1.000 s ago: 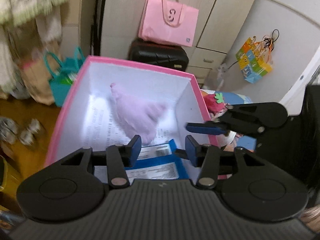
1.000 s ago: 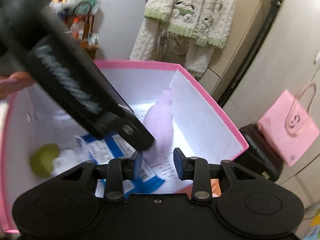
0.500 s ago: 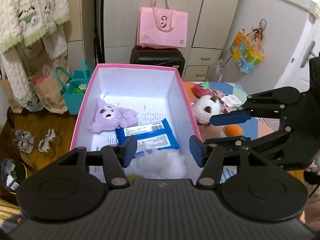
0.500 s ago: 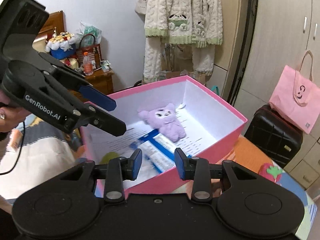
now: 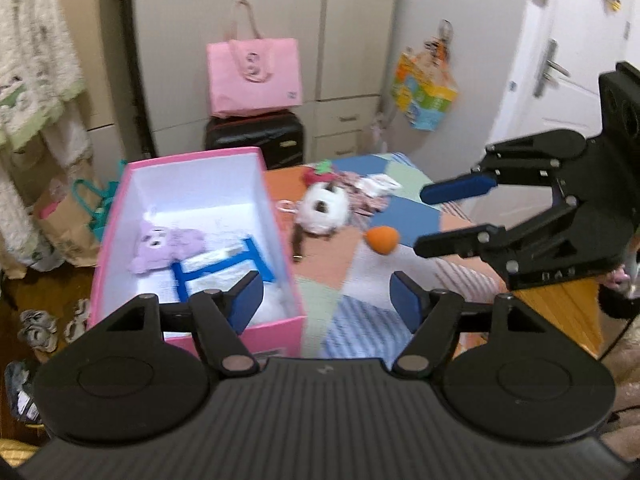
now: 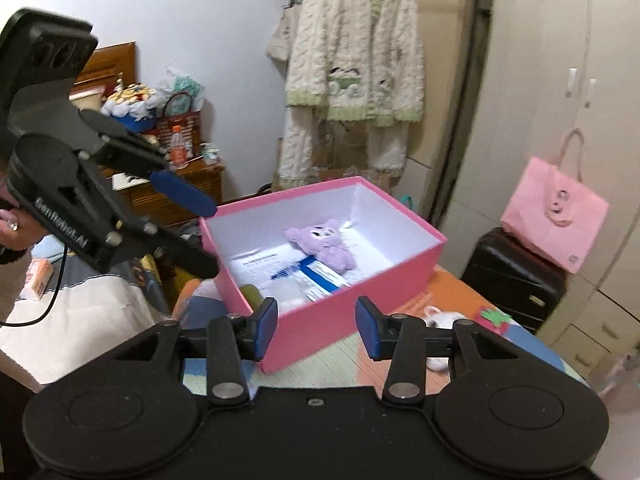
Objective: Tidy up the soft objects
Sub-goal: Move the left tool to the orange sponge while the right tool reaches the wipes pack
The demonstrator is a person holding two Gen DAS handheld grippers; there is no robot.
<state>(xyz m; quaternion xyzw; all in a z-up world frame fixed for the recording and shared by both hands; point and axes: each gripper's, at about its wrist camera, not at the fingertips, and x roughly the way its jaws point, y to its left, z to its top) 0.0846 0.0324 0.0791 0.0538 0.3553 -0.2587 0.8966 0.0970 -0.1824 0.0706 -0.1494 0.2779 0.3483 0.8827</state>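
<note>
Sitting in the pink box (image 6: pixel 352 276): purple plush (image 6: pixel 324 246), blue-and-white pack (image 6: pixel 316 276), something white and fluffy (image 6: pixel 290 298) and a green thing (image 6: pixel 251 294) at the box's near end. Those look sorted already. The box stands along one edge of the desk (image 5: pixel 348 280), which has a patchwork cover.

Left to do, as far as I can judge: white-and-brown plush (image 5: pixel 322 210) lying on the desk just beside the box wall, orange ball (image 5: pixel 383 240) a little further toward the middle, and a red plush with green leaf (image 5: pixel 320 172) plus some small packets near the far edge. Roughly half done.

Left claw (image 5: pixel 326 300) empty, jaws opening, nothing between them, hovering above the near corner of the box. Right claw (image 6: pixel 316 330) also empty, jaws opening, over the desk in front of the box. Neither touches anything.

Next probably the white-and-brown plush or the ball; both are soft, easy pinch.
</note>
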